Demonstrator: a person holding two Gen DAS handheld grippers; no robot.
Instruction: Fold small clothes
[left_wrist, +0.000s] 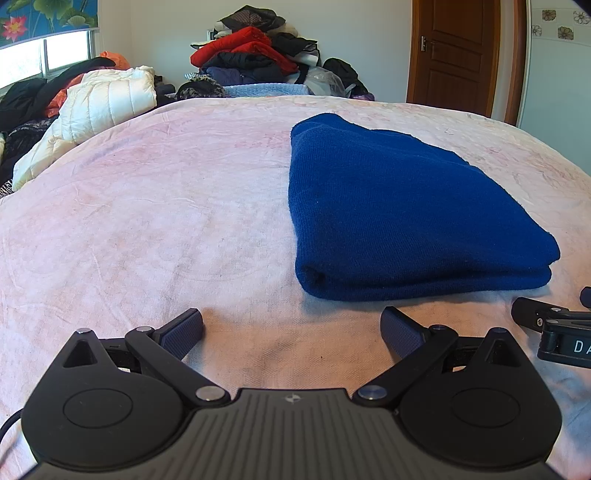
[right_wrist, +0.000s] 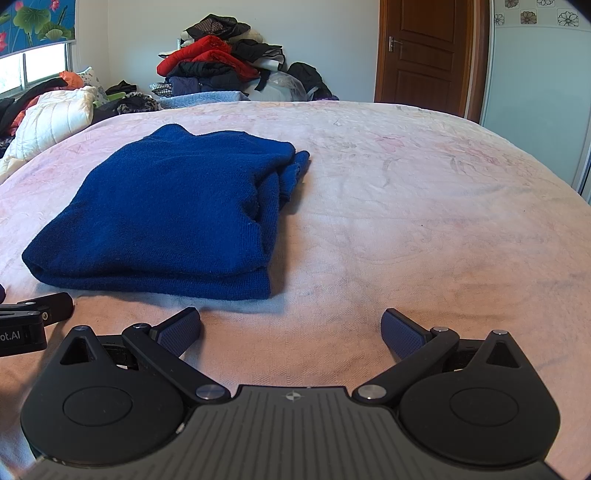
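While both grippers, left (left_wrist: 291, 328) and right (right_wrist: 291, 326), are held apart and empty near the bed's (left_wrist: 147, 221) near edge, the folded sweater (left_wrist: 399, 214) is seen between them, its long axis running toward the far edge.

A pale pink bed (left_wrist: 155, 206) carries one folded blue sweater (left_wrist: 399, 214).

Both my wrist cameras sit low over the bed (left_wrist: 147, 221), facing the far wall; left sees the blue sweater (left_wrist: 399, 214) to its right, right to its left
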